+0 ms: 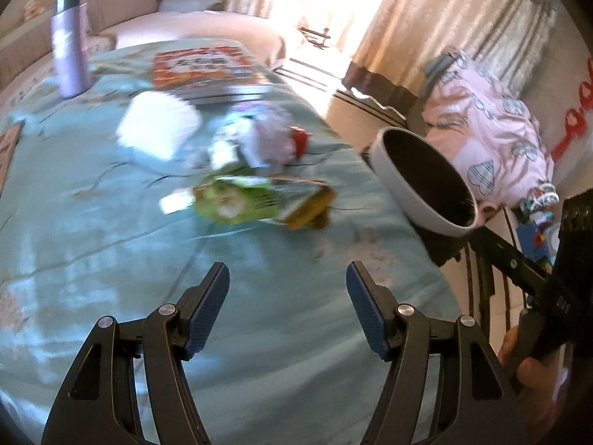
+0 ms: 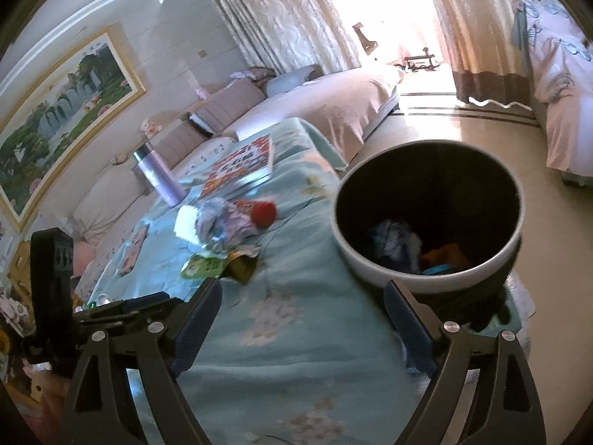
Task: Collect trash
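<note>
Left gripper (image 1: 288,282) hovers over the near part of the table (image 1: 111,259), covered in a teal floral cloth, fingers spread wide, nothing between them. Right gripper (image 2: 302,298) also has its fingers apart, empty, above the near right part of the table, the right finger (image 2: 407,319) just in front of the trash bin's wall; contact unclear. Trash bin (image 2: 428,218), grey-white rim, dark inside, sits at the table's right edge, partly overhanging it in the left wrist view (image 1: 422,181); inside it some crumpled blue-white paper, something orange, something blue. Toward the table's middle, a trash pile, blurred: green snack wrapper (image 1: 229,204) nearest, touching a brown-yellow wrapper (image 1: 311,207) on its right side; behind them a crumpled pale purple-white wad (image 1: 255,137) with a red piece (image 1: 300,139) at its right edge. White tissue or packet (image 1: 159,126) just left of the wad. Pile is well apart from both grippers, left of the bin. Farther back, a flat red-orange printed box (image 1: 202,65) near the far edge, and a purple thermos bottle (image 1: 70,42) upright at the far left corner. Small flat printed item (image 2: 133,248) at the left edge. Beyond the table: sofa (image 2: 315,100), curtains (image 2: 289,18), bright window, framed landscape painting (image 2: 63,111) on the wall, pink patterned bedding (image 1: 489,129) to the right.
</note>
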